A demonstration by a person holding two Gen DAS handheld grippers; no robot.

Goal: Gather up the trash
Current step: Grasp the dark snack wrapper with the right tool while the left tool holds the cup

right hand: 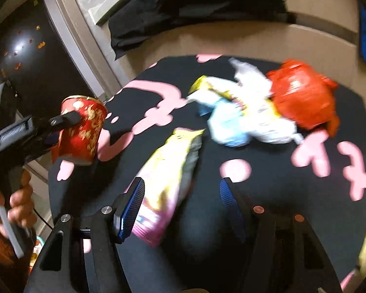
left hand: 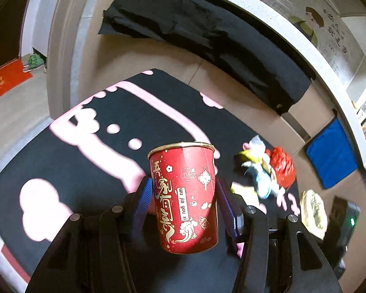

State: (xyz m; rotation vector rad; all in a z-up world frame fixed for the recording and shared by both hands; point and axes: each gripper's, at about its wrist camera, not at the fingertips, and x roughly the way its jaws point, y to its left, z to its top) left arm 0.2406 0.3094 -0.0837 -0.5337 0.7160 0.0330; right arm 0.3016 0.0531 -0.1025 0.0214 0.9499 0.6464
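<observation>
The left gripper (left hand: 185, 200) is clamped on the red paper cup (left hand: 184, 199), blue pads pressed to its two sides about mid-height, cup lifted clear of the bench (left hand: 61, 171). Its long axis runs close to upright, rim up and tipped a little away from the wrist camera. To carry it well, I judge the hold should stay light enough not to crush the thin wall, and the rim should stay up in case anything is inside. The right gripper (right hand: 181, 195) stands apart and empty, above the yellow-and-pink wrapper (right hand: 168, 171) lying lengthwise between its fingers; beyond it lie crumpled white wrappers (right hand: 244, 112) and a red bag (right hand: 302, 100)
</observation>
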